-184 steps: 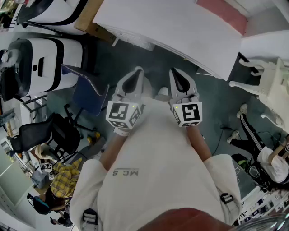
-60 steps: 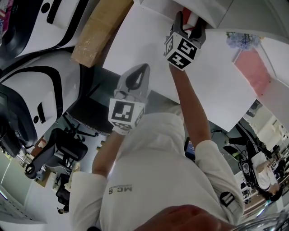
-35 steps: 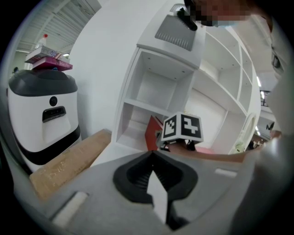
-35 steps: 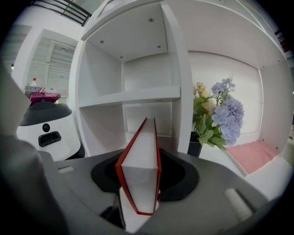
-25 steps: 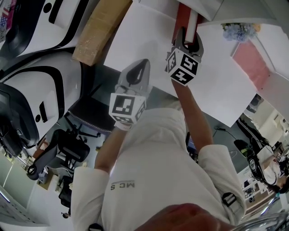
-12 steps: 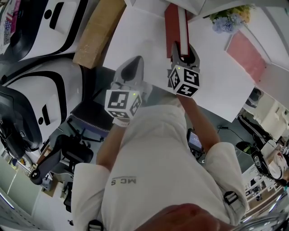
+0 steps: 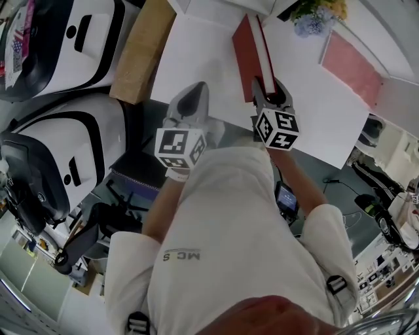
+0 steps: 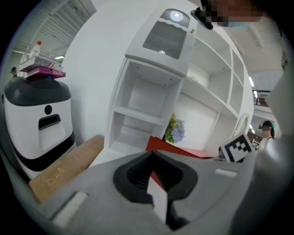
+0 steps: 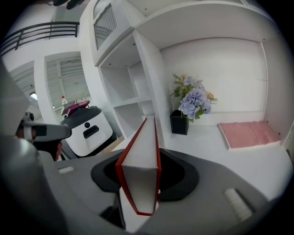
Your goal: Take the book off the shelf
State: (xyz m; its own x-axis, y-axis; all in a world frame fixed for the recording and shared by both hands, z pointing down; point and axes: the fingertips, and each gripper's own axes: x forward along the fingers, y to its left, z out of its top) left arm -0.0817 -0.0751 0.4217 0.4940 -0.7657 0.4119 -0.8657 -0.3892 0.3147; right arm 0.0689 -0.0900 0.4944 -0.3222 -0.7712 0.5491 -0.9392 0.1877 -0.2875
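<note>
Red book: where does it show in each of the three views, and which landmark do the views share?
Head view: red book at top centre, its near end in the right gripper.
Left gripper view: book right of centre, just beyond the jaws.
Right gripper view: book at bottom centre, spine down, clamped between the jaws.
Shared landmark: flowers.
</note>
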